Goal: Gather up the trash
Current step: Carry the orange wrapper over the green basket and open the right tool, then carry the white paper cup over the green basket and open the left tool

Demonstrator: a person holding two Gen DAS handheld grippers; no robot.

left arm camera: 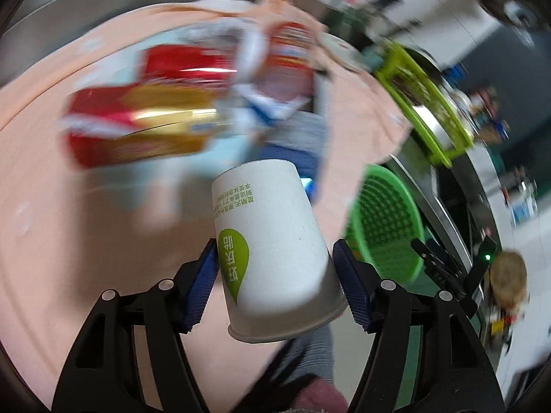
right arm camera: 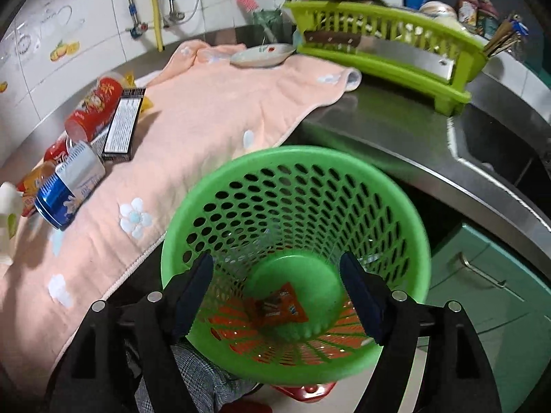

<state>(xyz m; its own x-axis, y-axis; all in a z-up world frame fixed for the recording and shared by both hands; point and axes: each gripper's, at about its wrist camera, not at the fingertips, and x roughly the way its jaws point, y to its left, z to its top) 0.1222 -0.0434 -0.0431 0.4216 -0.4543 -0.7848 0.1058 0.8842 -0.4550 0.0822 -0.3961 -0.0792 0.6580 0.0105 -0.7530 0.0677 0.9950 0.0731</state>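
Left gripper [left arm camera: 275, 282] jaws pinch the cup [left arm camera: 272, 251] upside down, ready for binning. Right gripper [right arm camera: 275, 296] jaws spread, empty over the basket [right arm camera: 406, 206]; wrapper [right arm camera: 279, 304] lies inside.

Pretty much the whole pile of packets [left arm camera: 144, 117] on the pink towel [left arm camera: 51, 206] is smeared by motion blur in the left wrist view, so no label can be read. The green basket [left arm camera: 382, 227] is partly covered there by the gripper's finger and blurred too. In the right wrist view, the paper cup [right arm camera: 7, 220] is cut off by the left edge. The orange wrapper [right arm camera: 275, 306] in the basket is too small for its print to be made out. The red thing [right arm camera: 303, 389] under the basket is mostly hidden.
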